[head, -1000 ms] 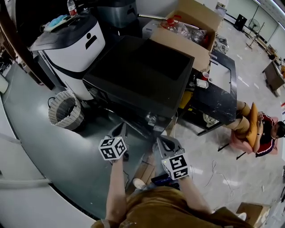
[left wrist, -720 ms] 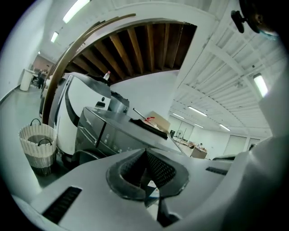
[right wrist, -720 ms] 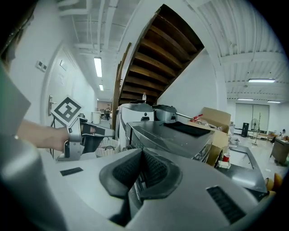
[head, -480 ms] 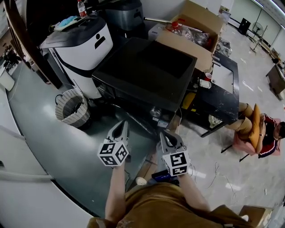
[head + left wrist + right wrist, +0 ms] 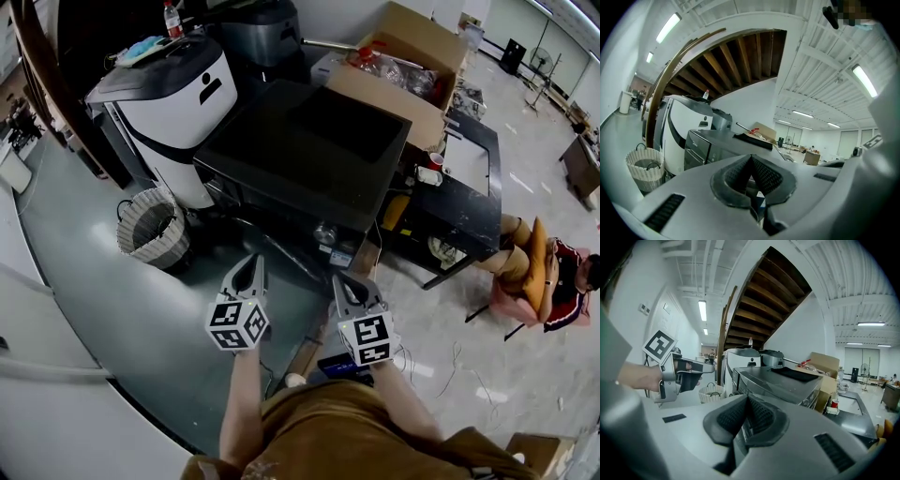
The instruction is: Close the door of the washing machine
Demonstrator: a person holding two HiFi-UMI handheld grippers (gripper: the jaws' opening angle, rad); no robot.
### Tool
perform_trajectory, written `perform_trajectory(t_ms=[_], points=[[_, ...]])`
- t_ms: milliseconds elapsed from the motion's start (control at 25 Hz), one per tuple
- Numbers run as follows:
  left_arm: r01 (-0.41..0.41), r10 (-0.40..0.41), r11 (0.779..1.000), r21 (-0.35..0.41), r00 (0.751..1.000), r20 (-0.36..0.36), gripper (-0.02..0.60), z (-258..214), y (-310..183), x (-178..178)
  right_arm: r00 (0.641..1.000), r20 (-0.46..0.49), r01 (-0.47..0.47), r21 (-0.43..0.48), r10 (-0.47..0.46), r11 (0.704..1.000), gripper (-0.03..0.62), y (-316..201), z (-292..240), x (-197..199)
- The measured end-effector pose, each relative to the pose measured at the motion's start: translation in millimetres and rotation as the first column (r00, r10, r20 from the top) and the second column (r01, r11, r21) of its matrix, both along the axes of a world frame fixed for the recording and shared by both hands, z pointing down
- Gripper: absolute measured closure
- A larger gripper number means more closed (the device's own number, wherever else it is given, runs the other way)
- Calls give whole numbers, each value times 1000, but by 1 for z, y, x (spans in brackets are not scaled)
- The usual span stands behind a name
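The washing machine (image 5: 300, 159) is a black box with a flat dark lid lying down on its top, seen at the middle of the head view. It also shows in the left gripper view (image 5: 710, 145) and the right gripper view (image 5: 780, 380). My left gripper (image 5: 247, 266) hovers before the machine's front lower corner, shut and empty. My right gripper (image 5: 343, 284) is beside it on the right, pads together with nothing between them. Neither touches the machine. The left gripper (image 5: 710, 365) shows at the left of the right gripper view.
A white appliance (image 5: 169, 94) stands left of the machine, with a wicker basket (image 5: 150, 230) on the floor beside it. An open cardboard box (image 5: 394, 66) sits behind, a black table (image 5: 464, 202) to the right. A seated person (image 5: 553, 272) is at far right.
My left gripper has lifted and drawn a little back from the machine's front. The right gripper has barely moved. The head view has shifted slightly.
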State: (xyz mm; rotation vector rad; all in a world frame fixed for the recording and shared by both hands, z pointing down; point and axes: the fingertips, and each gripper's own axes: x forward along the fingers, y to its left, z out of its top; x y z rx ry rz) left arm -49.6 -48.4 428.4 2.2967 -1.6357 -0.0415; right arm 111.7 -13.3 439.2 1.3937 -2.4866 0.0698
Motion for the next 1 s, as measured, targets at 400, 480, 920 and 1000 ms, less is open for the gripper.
perform_trajectory(t_ms=[400,480,920,1000], points=[[11,-12,1000,-22,999,-33,557,7,0,-2,1000,8,1,-3,-1,1000,582,-3,0,5],[14,-15,1000,-26,999,-36,557,8,1,-3,1000,10,3,3,-3,1000,582,-3,0,5],[20,-22,999,-35,999,-36,557,12,2,-4,1000,19,5,6,-5,1000,582,-3,1,6],[24,-25,999,-39,999,-38,557,13,3,-5,1000,20,6,5,-7,1000,582,-2,2,7]])
